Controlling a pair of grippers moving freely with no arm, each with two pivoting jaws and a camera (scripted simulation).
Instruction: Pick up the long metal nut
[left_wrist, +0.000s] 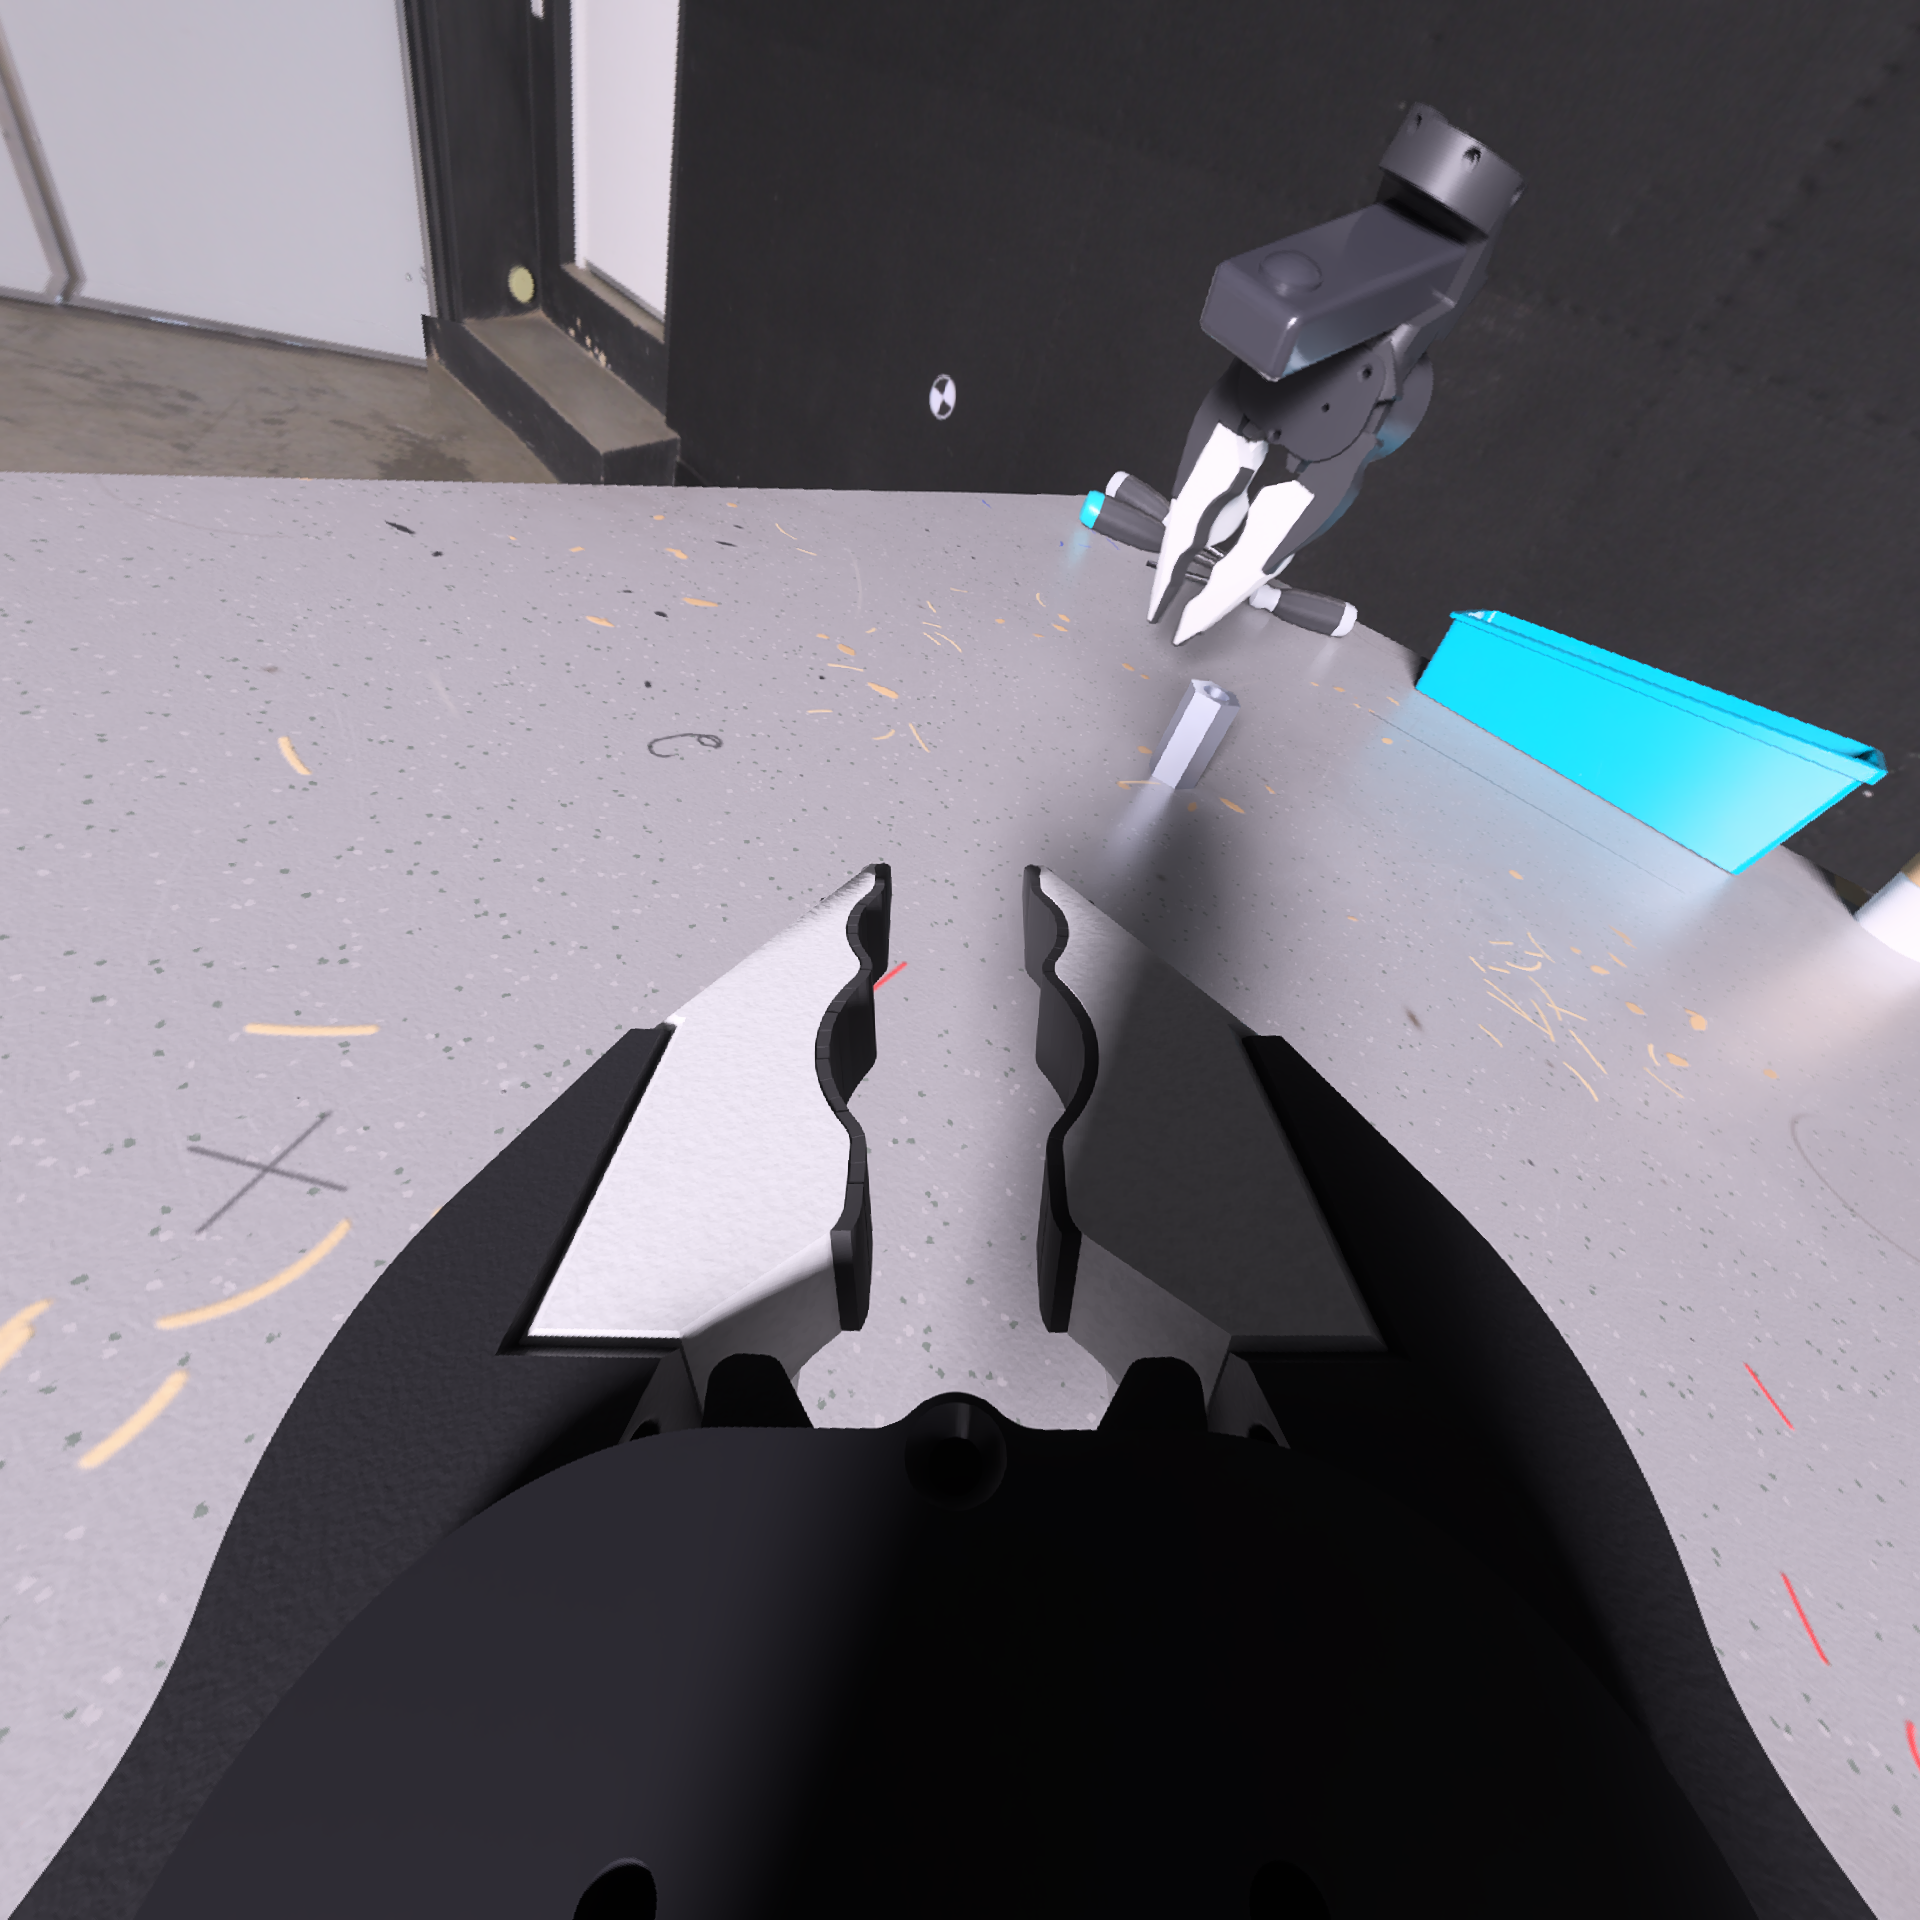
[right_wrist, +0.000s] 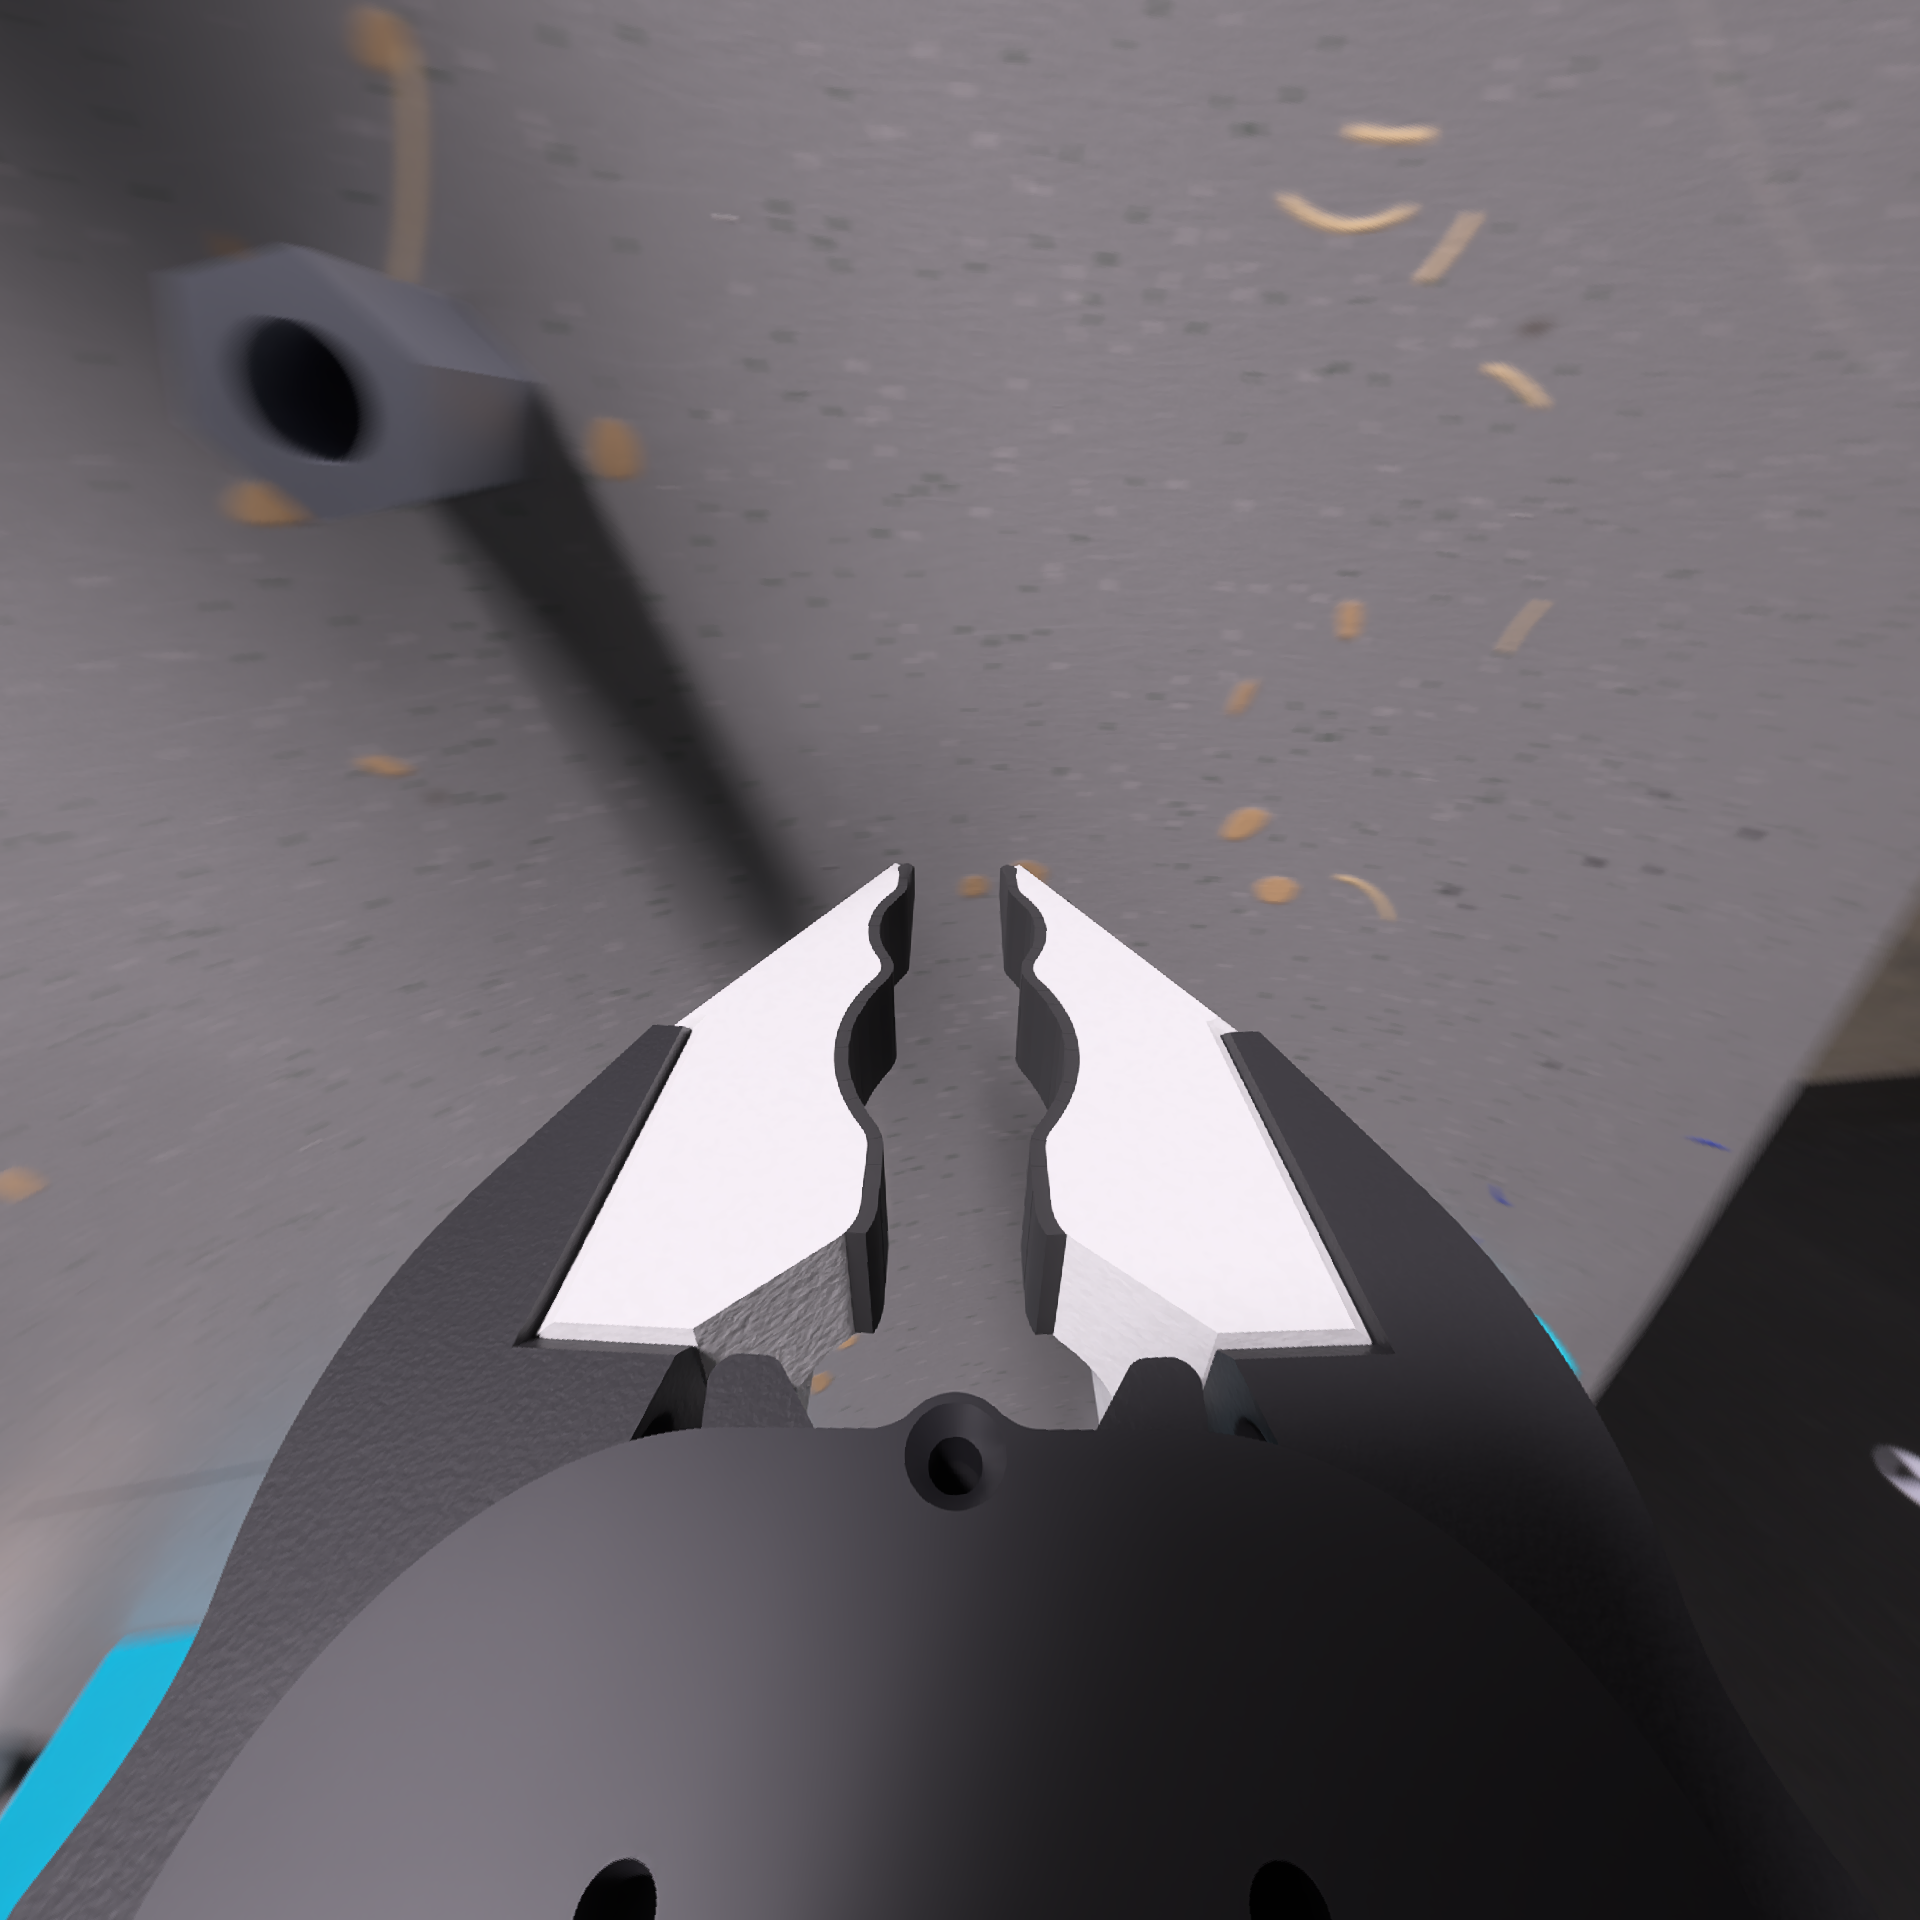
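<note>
The long metal nut (left_wrist: 1191, 734) is a pale hexagonal tube standing upright on the speckled grey table (left_wrist: 520, 831), ahead and to the right of my left gripper (left_wrist: 956, 871). The left gripper is open and empty, low over the table. In the right wrist view the nut (right_wrist: 343, 384) shows end-on at the upper left, its dark bore facing the camera. My right gripper (right_wrist: 956, 871) is open and empty, with the nut to its left. In the left wrist view the right gripper (left_wrist: 1174, 629) hovers just beyond the nut, tips down.
A cyan tray (left_wrist: 1652, 732) stands at the table's right edge. A grey-handled tool with a cyan end (left_wrist: 1127, 509) lies behind the right gripper near the back edge. A dark wall (left_wrist: 1039, 208) rises behind the table.
</note>
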